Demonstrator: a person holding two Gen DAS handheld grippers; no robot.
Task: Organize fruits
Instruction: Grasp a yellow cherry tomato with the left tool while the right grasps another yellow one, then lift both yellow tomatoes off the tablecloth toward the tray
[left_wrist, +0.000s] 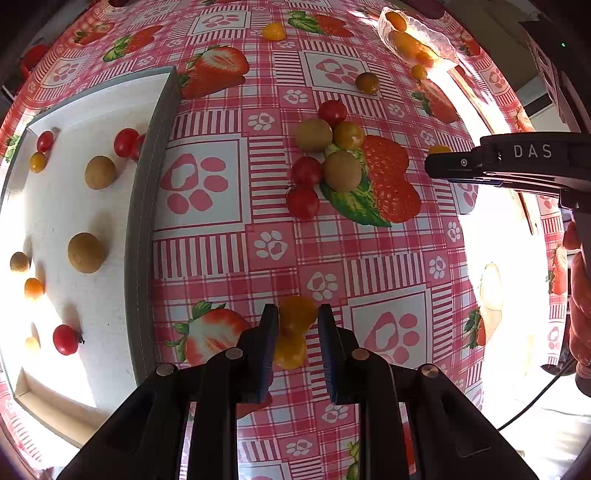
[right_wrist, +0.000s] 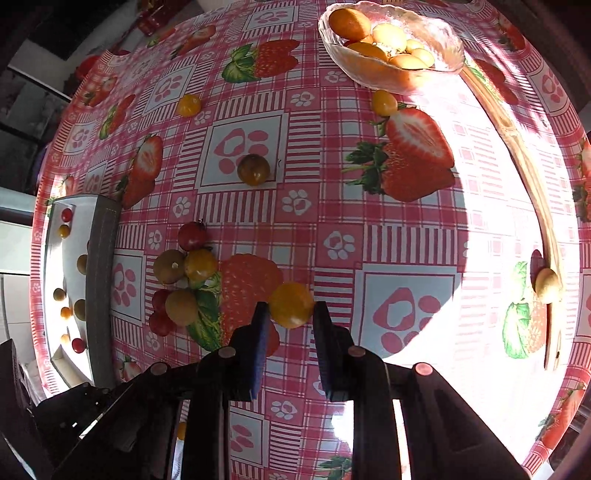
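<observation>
A: Where were the left tongs (left_wrist: 297, 326)?
B: Low over the pink checked worktop (left_wrist: 388, 254), pointing forward just right of the white tray (left_wrist: 59, 221). Two orange tomatoes (left_wrist: 293, 332) sat between the blue pads (left_wrist: 267, 332), one above the other. The gap looked narrow, but I could not tell whether the pads were pressing the fruit.

A: And the right tongs (right_wrist: 290, 325)?
B: Angled down at the worktop too, with an orange tomato (right_wrist: 291, 304) between the fingertips. It looked close to both pads, yet contact was not clear to me. From the left wrist view, the right tool came in from the right edge, level and pointing left, with the person's fingers showing on the handle.

A: The rest of the fruit?
B: A cluster (right_wrist: 181, 280) of red, yellow and brown-green pieces lay just left of the right tongs. A dark tomato (right_wrist: 253, 169) lay alone farther back, a yellow one (right_wrist: 189, 105) beyond it. The glass bowl (right_wrist: 443, 40) at the far side held orange and pale fruit. The tray carried red, orange and brown pieces, spread apart.
</observation>
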